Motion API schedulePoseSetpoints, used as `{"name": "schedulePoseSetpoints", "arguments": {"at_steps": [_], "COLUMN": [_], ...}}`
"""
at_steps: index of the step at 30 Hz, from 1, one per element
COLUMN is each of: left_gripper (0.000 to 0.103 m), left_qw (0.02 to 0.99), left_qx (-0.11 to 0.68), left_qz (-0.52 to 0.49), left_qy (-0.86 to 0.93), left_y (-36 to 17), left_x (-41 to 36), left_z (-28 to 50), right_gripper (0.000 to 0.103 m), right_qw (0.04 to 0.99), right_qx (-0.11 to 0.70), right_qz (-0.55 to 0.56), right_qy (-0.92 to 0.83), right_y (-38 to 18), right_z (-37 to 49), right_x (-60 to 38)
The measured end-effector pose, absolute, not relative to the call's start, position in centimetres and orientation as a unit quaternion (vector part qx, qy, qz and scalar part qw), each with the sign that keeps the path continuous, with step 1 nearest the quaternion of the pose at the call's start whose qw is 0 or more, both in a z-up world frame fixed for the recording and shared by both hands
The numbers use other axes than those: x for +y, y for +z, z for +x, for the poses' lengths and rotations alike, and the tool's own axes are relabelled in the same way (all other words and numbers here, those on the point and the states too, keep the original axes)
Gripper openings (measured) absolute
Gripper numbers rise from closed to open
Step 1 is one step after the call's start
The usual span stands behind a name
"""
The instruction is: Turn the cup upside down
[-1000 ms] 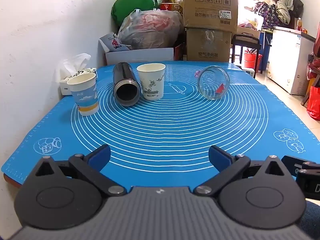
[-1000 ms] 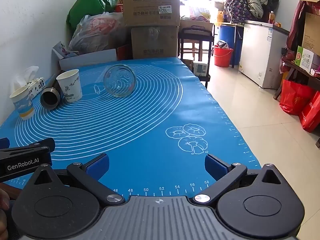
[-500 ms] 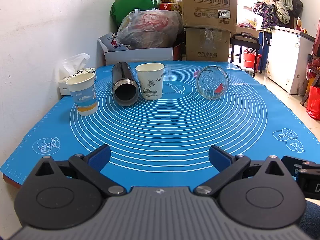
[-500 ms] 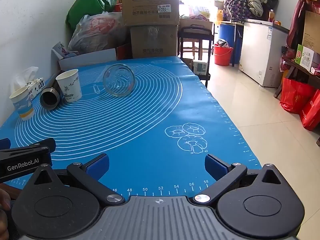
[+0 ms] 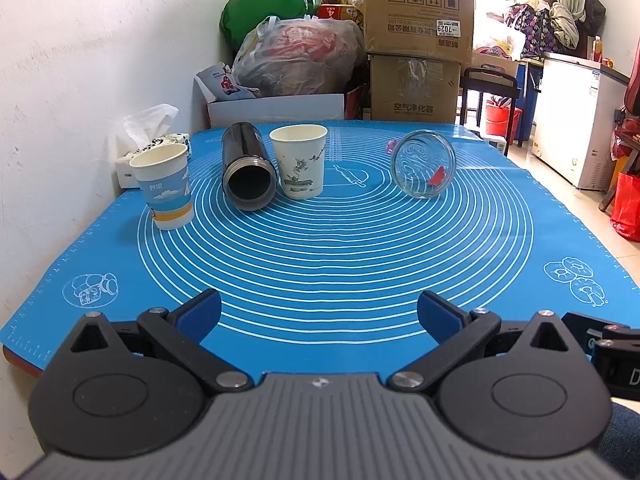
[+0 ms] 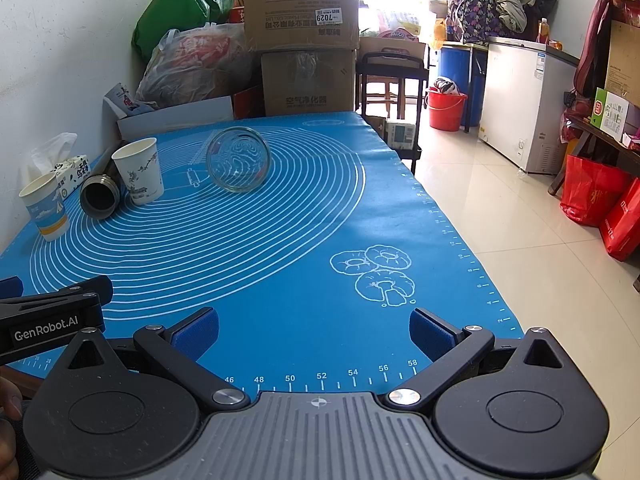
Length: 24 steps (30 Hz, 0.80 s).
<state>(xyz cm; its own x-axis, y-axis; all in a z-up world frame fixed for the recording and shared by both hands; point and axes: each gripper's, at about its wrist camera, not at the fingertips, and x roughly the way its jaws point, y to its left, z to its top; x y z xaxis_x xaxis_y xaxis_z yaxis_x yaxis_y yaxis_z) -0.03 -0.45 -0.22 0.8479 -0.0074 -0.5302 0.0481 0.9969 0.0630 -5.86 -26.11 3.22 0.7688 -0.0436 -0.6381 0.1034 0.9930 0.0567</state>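
Observation:
On the blue mat a blue-and-white paper cup stands upright at the far left. A white paper cup with ink drawings stands upright further back. A black flask lies on its side between them, mouth toward me. A clear glass lies on its side to the right. The same cups show in the right wrist view: blue cup, white cup, glass. My left gripper is open and empty near the mat's front edge. My right gripper is open and empty at the front right.
A tissue box sits against the left wall. Cardboard boxes and full bags are stacked behind the table. The table's right edge drops to a tiled floor with a white freezer and red bags.
Both grippers have stayed open and nearly still. The views have shifted only slightly.

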Motion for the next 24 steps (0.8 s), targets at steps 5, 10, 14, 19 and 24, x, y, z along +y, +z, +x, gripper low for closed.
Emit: {"name": "schedulePoseSetpoints", "arguments": {"at_steps": [5, 10, 14, 19, 24], "left_gripper": [0.103, 0.103, 0.103, 0.103, 0.103], "left_qw": [0.960, 0.960, 0.960, 0.960, 0.960], "left_qx": [0.276, 0.276, 0.277, 0.278, 0.278], "left_qz": [0.036, 0.036, 0.036, 0.036, 0.036], "left_qy": [-0.014, -0.015, -0.015, -0.016, -0.016], "left_y": [-0.21, -0.19, -0.29, -0.33, -0.34], "left_x": [-0.41, -0.35, -0.57, -0.70, -0.83], "left_z": [-0.01, 0.02, 0.06, -0.02, -0.10], "right_gripper": [0.103, 0.103, 0.103, 0.103, 0.103], "right_qw": [0.939, 0.939, 0.939, 0.939, 0.939], "right_qx": [0.338, 0.338, 0.339, 0.339, 0.339], "right_qz": [0.045, 0.045, 0.045, 0.045, 0.046], "right_qy": [-0.039, -0.039, -0.038, -0.038, -0.038], "right_y": [3.23, 3.23, 3.22, 3.19, 3.17], "right_z": [-5.82, -5.74, -5.71, -5.68, -5.65], "right_x": [-26.07, -26.04, -26.05, -26.09, -26.13]}}
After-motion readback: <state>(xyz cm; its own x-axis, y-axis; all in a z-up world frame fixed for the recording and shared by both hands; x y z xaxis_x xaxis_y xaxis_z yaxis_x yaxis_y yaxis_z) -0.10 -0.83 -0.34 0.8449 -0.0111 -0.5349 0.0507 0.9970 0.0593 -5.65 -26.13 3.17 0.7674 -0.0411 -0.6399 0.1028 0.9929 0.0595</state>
